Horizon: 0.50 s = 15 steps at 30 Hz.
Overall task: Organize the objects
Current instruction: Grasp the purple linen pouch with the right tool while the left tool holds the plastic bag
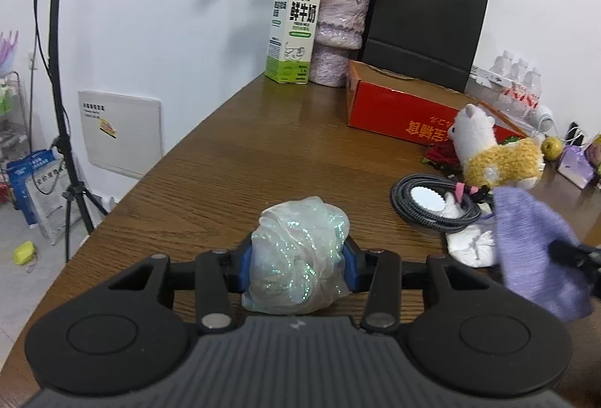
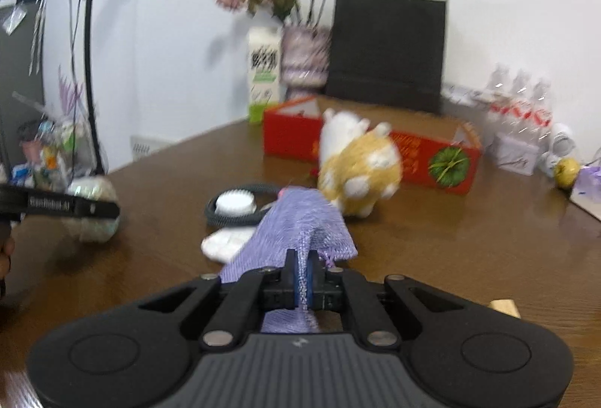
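Observation:
My left gripper is shut on a glittery translucent bundle, held over the wooden table; the bundle also shows in the right wrist view. My right gripper is shut on a purple knitted cloth, which hangs at the right of the left wrist view. A plush alpaca stands beyond a coiled black cable with a white round disc inside it. A white crumpled item lies beside the cable.
A red box lies at the back with a black paper bag on it. A milk carton and a vase of dried roses stand by the wall. Water bottles and a green fruit sit far right.

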{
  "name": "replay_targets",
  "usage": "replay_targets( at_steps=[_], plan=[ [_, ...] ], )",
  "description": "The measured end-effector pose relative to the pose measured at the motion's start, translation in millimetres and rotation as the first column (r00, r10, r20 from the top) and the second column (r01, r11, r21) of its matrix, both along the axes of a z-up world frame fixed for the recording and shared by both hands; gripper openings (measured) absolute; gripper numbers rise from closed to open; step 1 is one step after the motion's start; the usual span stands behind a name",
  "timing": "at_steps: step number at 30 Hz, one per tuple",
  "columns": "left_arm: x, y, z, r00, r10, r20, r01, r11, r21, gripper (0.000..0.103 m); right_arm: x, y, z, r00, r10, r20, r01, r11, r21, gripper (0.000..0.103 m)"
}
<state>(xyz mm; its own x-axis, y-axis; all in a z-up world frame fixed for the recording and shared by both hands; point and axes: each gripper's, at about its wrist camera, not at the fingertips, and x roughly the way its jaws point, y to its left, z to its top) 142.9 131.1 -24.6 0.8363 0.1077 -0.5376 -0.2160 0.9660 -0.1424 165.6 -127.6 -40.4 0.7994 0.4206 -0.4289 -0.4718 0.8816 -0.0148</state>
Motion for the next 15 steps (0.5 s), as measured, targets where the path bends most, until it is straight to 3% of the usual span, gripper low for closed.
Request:
replay_targets(
  at_steps=[5, 15],
  plan=[
    [-2.1, -1.9, 1.0, 1.0, 0.028, 0.001, -0.028, 0.999, 0.018, 0.044, -7.4, -11.4, 4.6, 0.996, -0.049, 0.072, 0.045, 0.997, 0.056, 0.002],
    [-5.7, -19.7, 4.3, 0.999, 0.05, 0.009, -0.05, 0.997, 0.056, 0.042, -13.5, -34.0, 14.0, 0.992, -0.077, 0.101, 0.062, 0.988, 0.139, 0.003]
  ],
)
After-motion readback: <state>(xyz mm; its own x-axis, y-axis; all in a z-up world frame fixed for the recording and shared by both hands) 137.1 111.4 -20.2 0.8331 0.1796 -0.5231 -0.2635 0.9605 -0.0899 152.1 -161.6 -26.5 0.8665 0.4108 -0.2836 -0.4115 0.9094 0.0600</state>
